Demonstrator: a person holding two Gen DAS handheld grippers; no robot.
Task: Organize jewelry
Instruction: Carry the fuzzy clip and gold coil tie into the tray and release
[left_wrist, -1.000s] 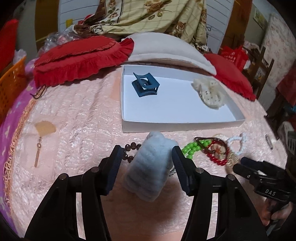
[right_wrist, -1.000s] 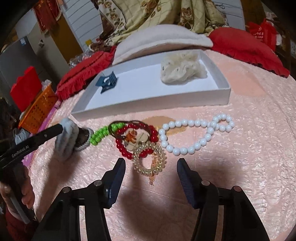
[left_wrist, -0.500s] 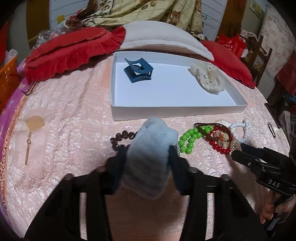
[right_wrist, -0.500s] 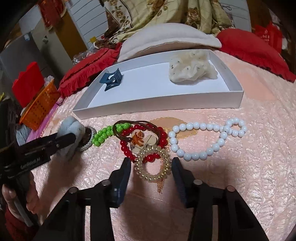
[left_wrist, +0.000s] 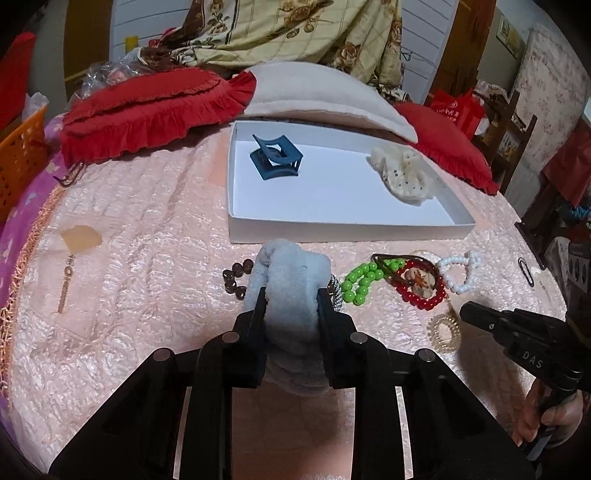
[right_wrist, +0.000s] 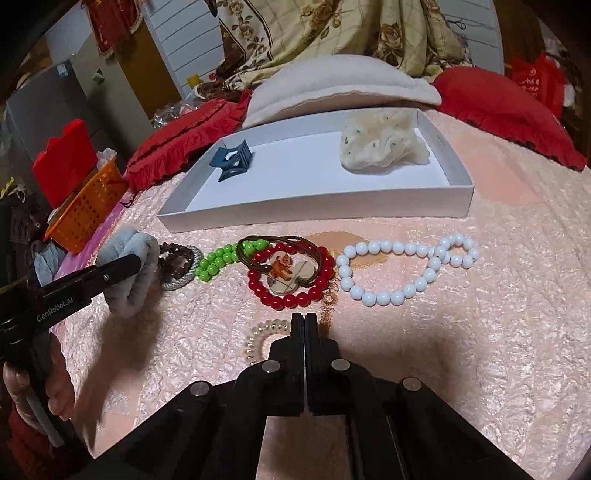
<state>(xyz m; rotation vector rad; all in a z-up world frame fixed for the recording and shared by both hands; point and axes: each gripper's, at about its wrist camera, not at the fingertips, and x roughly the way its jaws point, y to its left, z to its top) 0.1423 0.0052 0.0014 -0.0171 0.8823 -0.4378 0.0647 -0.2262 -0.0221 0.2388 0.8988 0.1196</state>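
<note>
My left gripper (left_wrist: 292, 295) has its jaws closing, and both pads press into a fluffy light-blue scrunchie (left_wrist: 291, 266) on the pink bedspread. The right wrist view shows the same scrunchie (right_wrist: 129, 251) in that gripper (right_wrist: 129, 264). My right gripper (right_wrist: 303, 317) has its jaws fully together on the right rim of a gold spiral hair tie (right_wrist: 267, 326), whose far side is hidden behind the fingers. Behind both stands a white tray (left_wrist: 332, 230) holding a blue claw clip (left_wrist: 276, 157) and a cream scrunchie (left_wrist: 404, 173).
Between the grippers and the tray lie green beads (right_wrist: 218, 260), a red bead bracelet (right_wrist: 291, 299), a white bead string (right_wrist: 391, 295), brown beads (left_wrist: 234, 278) and a silver band (right_wrist: 181, 280). A gold pendant (left_wrist: 66, 284) lies left. Pillows back the tray; an orange basket (right_wrist: 85, 214) stands left.
Both pairs of jaws have come in from wide. The left now squeezes the blue scrunchie. The right has shut, and the gold hair tie now sits left of its fingers.
</note>
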